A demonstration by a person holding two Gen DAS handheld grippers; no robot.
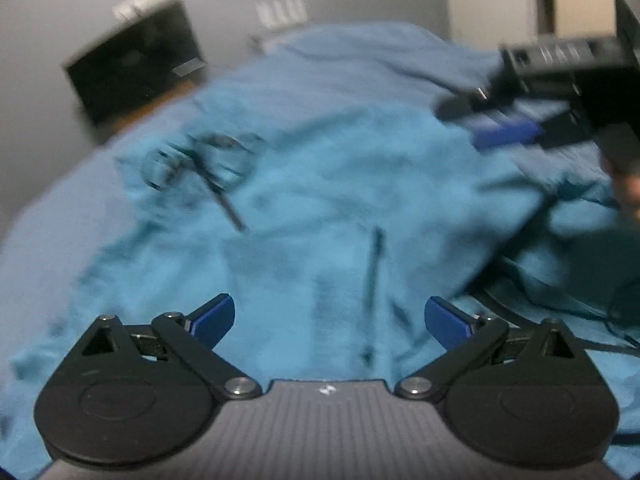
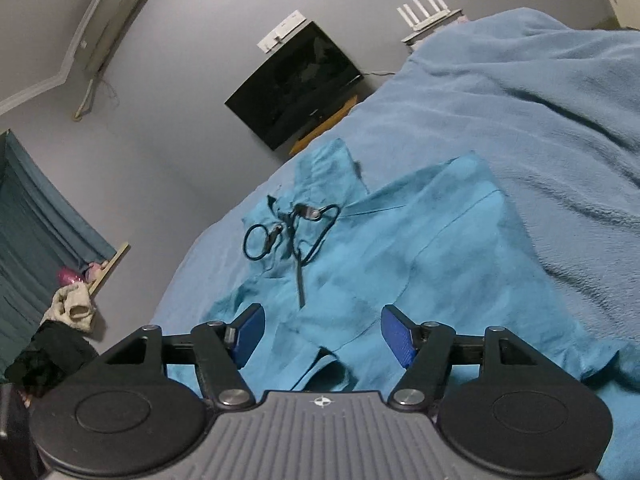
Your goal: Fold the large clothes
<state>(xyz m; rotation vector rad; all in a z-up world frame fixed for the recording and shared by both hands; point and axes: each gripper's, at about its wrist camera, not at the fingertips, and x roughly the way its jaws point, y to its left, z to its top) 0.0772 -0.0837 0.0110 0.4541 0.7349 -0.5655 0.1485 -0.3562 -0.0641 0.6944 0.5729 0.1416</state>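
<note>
A large teal garment (image 2: 400, 264) with black drawstrings (image 2: 296, 236) at its neck lies spread on a light blue blanket (image 2: 540, 120). In the blurred left wrist view the garment (image 1: 320, 208) fills the middle. My left gripper (image 1: 330, 320) is open and empty, just above the cloth. My right gripper (image 2: 320, 336) is open and empty over the garment's near part. The right gripper also shows in the left wrist view (image 1: 500, 128) at the upper right, above the cloth.
A black TV (image 2: 296, 88) on a wooden stand and a white router (image 2: 428, 16) stand beyond the bed by the grey wall. Dark curtains (image 2: 32, 216) and a pile of clothes (image 2: 60, 328) are at the left. Black cables (image 1: 560, 300) lie at the garment's right.
</note>
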